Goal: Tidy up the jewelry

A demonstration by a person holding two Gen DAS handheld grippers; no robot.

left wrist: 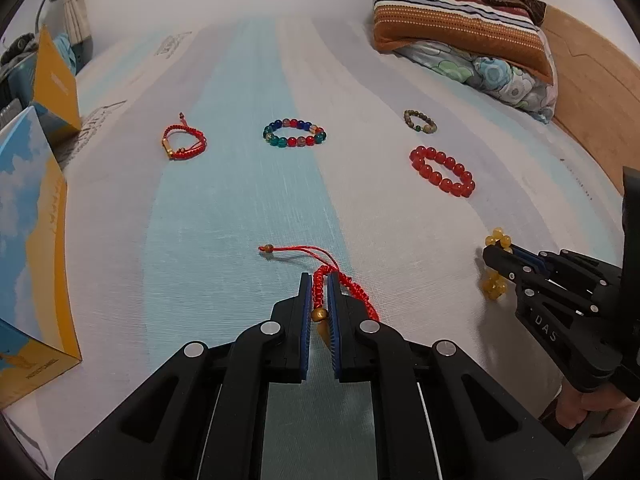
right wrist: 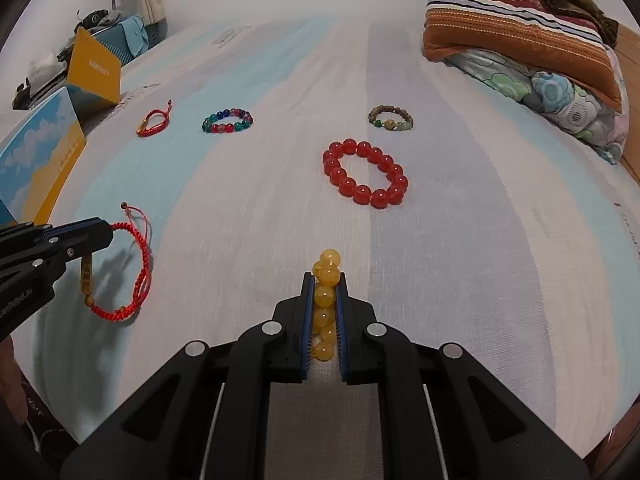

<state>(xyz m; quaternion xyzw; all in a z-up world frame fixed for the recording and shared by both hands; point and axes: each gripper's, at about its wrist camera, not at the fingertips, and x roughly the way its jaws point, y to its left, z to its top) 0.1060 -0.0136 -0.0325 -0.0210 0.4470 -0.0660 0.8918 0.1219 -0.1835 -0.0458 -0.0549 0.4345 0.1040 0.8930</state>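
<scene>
On striped sheet (left wrist: 240,200) | left gripper (left wrist: 319,304) jaws clamp braided red cord bracelet (left wrist: 320,292) | right gripper (right wrist: 324,312) jaws clamp glossy amber bead bracelet (right wrist: 325,296)

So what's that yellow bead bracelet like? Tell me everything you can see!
The yellow bead bracelet is a loop of round, glossy, honey-coloured beads that look like glass or stone. The right gripper has its two fingers shut on it, squeezing the loop flat, so the beads line up in a row between the blue pads. A few beads poke out past the fingertips. From the left camera, part of the loop hangs below the fingers, at or just above the striped bed sheet. Nothing else touches it.
</scene>
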